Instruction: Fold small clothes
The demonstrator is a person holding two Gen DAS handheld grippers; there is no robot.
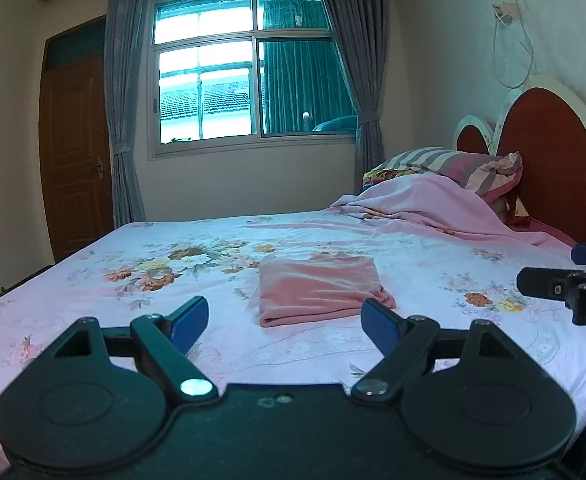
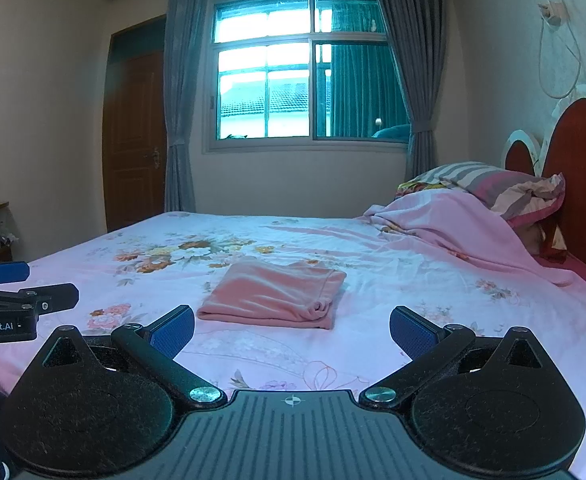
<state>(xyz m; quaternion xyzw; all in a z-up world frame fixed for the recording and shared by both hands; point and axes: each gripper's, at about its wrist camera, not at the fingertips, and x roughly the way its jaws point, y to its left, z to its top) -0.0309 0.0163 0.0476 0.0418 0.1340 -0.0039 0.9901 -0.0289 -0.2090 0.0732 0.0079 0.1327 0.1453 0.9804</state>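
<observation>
A striped pillow lies against the red headboard, beyond it a curtained window.

Both wrist views are set low at the near edge of the floral-sheeted bed, facing across it toward the sliding glass window. The folded pink velvet garment is shared, seen near in both.

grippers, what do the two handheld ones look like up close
Both the left gripper and right gripper are matte black plastic, with rounded lobes, triangular cut-outs, silver pivot screws and blue ribbed pads. The right one's base is ridged with a crosshair mark; white lettering ending "nRobot.AI" marks the left one's side.
</observation>
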